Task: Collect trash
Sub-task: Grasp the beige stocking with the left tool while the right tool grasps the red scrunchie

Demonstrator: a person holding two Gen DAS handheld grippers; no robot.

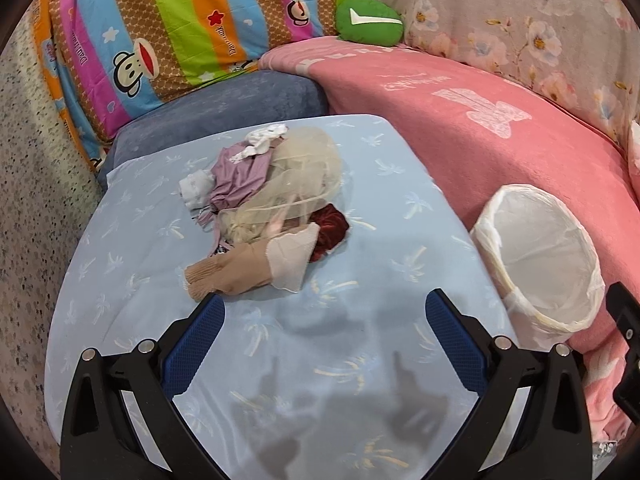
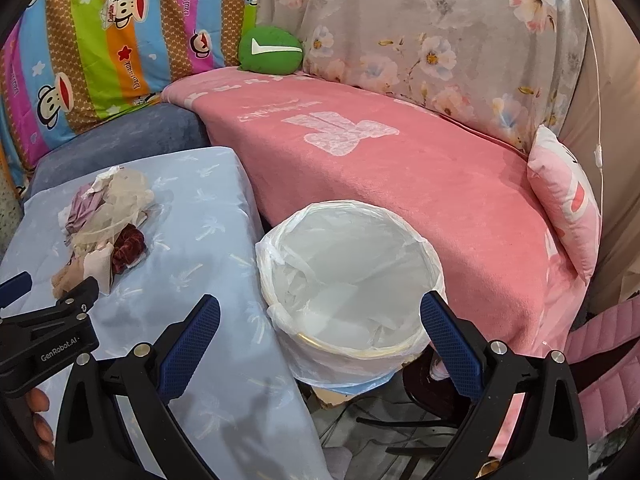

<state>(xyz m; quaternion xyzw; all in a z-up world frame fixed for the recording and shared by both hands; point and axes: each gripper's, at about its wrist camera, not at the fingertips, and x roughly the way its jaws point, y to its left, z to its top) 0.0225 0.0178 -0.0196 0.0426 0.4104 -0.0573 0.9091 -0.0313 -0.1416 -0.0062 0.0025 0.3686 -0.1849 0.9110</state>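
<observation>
One cloth heap (image 1: 264,200) lies beyond left hand-held gripper (image 1: 324,312).

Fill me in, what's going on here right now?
A person holds a gripper in each hand over a blue-covered surface. Both the left gripper and the right gripper are open and empty. A pile of fabric scraps lies ahead of the left gripper, untouched. A bin lined with a plastic bag stands beside the surface, nothing visible inside it.

Blue-sheeted cushion (image 1: 160,184) bearing fabric scraps (image 1: 272,200)
</observation>
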